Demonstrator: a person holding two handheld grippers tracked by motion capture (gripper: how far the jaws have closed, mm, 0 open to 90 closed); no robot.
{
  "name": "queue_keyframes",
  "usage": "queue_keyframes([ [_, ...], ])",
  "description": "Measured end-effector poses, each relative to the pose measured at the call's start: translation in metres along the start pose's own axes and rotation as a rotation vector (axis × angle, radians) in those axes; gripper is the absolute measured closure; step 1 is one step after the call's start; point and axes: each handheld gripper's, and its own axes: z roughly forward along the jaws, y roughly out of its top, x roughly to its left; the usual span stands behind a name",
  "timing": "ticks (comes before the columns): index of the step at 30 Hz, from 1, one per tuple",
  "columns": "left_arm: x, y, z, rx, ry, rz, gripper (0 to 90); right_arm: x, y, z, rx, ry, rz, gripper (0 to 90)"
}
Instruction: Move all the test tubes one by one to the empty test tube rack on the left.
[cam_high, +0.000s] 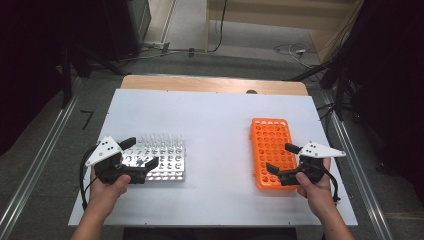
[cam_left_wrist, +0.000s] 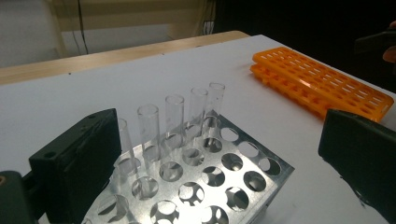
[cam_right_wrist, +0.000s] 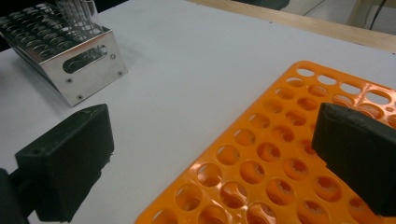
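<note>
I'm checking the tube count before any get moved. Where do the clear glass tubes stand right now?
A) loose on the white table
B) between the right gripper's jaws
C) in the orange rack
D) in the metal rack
D: the clear tubes stand upright in a row along the far side of the metal rack; the orange rack has empty holes.

**Open claw over the orange rack**

The right claw (cam_right_wrist: 212, 168) stands wide, nothing between its black jaws. An orange rack (cam_right_wrist: 280, 172) of empty round holes lies under and ahead of it, one jaw over the rack, the other over bare white bench (cam_right_wrist: 196, 70). Well ahead, off to the other side, sits a metal rack (cam_right_wrist: 70, 60) holding clear tubes (cam_right_wrist: 79, 9).
</note>
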Motion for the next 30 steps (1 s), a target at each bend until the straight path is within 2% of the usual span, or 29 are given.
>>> queue_keyframes([
  [12,0.003,-0.017,-0.024,-0.047,0.015,-0.012,0.0,-0.019,-0.021,-0.028,-0.015,-0.062,0.04,0.0],
  [17,0.006,-0.026,-0.034,-0.055,0.017,-0.037,0.0,-0.023,-0.029,-0.037,-0.027,-0.066,0.048,0.0],
  [24,0.011,-0.034,-0.048,-0.079,0.03,-0.038,0.0,-0.027,-0.042,-0.047,-0.043,-0.08,0.061,0.0],
  [26,0.012,-0.035,-0.05,-0.094,0.031,-0.049,0.0,-0.028,-0.048,-0.05,-0.06,-0.074,0.084,0.0],
  [27,0.012,-0.035,-0.05,-0.103,0.029,-0.058,0.0,-0.028,-0.05,-0.05,-0.058,-0.085,0.069,0.0],
  [30,0.014,-0.035,-0.049,-0.111,0.026,-0.075,0.0,-0.028,-0.053,-0.049,-0.07,-0.081,0.07,0.0],
])
